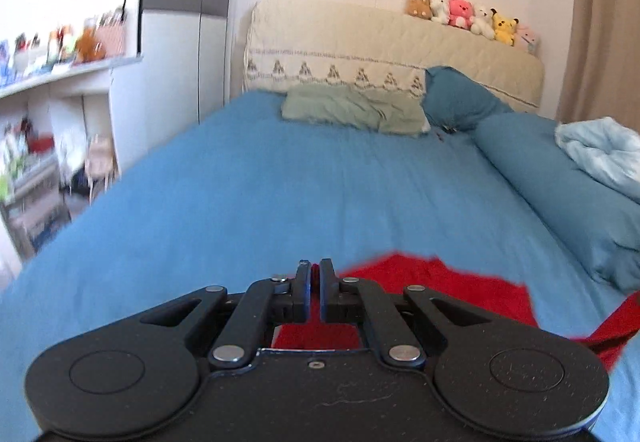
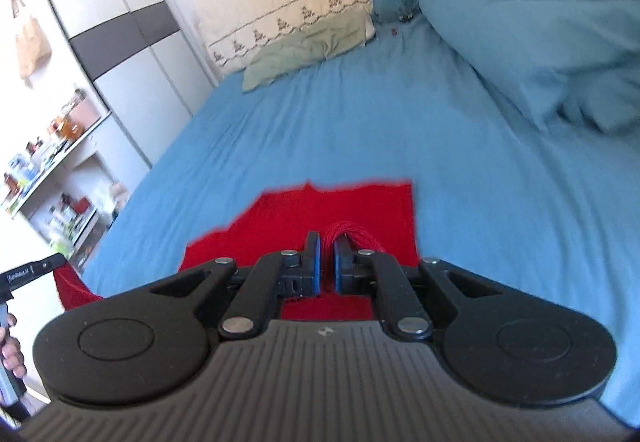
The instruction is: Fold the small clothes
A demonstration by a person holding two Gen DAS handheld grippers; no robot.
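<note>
Both the left tongs [image 1: 315, 268] and right tongs [image 2: 327, 242] are pinching edges of the red garment [image 2: 340, 209] lying on the blue bed [image 2: 360, 121], seemingly carrying a fold over, so next they should be lowering and releasing evenly.

The left gripper [image 1: 315, 270] has its fingers [image 1: 303, 284] closed together on the near edge of a red garment [image 1: 432, 286], which spreads to the right of the gripper across the blue bed [image 1: 260, 193]. Beyond it at the headboard [image 1: 360, 37] lie a green pillow [image 1: 352, 107] and plush toys [image 1: 460, 11].
</note>
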